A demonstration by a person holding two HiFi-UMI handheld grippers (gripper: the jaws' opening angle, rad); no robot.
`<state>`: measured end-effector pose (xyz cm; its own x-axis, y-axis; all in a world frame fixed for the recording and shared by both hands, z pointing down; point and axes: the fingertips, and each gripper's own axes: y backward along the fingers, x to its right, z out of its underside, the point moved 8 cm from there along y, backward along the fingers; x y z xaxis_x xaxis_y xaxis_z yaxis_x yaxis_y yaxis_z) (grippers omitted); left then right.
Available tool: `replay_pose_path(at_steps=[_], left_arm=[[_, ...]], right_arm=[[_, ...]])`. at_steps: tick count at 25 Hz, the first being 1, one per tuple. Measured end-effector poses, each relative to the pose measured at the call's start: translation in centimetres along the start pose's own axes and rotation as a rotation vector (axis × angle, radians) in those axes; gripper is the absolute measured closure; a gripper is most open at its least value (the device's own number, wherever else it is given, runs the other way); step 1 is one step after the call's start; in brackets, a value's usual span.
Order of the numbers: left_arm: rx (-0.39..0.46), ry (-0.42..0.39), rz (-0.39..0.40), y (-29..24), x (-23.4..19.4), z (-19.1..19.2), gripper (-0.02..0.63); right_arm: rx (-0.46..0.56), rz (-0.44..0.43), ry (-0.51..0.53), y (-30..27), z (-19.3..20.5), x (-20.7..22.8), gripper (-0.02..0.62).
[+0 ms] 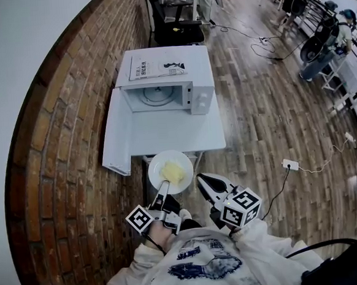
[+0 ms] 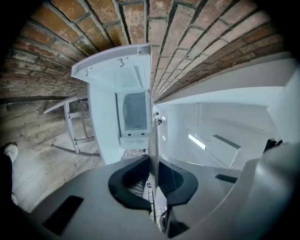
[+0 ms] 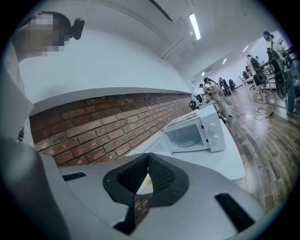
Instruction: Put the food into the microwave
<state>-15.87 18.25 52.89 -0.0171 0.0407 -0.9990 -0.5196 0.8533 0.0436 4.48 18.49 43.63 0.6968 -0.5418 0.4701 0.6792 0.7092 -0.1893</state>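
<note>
Holds a white plate (image 1: 155,162) of yellow food (image 1: 173,171) in the air at the near edge of the counter (image 1: 178,136), still well short of the microwave (image 1: 161,85) standing at its far side. Pinches the plate's near rim in the left gripper (image 1: 164,189), jaws nearly together on the thin edge, apparently so the dish rides flat and nothing slides off. Poses the right gripper (image 1: 201,180) just beside the plate's right rim, jaws closed tip to tip on nothing, probably on hand to steady the load. Faces a door (image 1: 115,134) swung wide to the left and a bare cavity, leaving a straight way in for the food.
</note>
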Motion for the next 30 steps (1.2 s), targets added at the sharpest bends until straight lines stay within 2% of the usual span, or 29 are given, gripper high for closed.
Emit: replay_pose_path(at_steps=[5,16,30], left_arm=[[-0.038,0.005,0.001,-1.0,-0.2,-1.6,0.578],[-0.041,0.009,0.010,-2.4,-0.3,-3.9,0.578],[-0.008,0.014,-0.023,-7.5,-0.9,-6.7,0.578]], right_arm=[[0.011,0.024,-0.013,-1.6,-0.1,-0.1,0.581],[0.020,0.044,-0.017,-3.4,-0.7,0.1,0.581],[-0.008,0.001,-0.027,-8.9,-4.0,4.3,0.581]])
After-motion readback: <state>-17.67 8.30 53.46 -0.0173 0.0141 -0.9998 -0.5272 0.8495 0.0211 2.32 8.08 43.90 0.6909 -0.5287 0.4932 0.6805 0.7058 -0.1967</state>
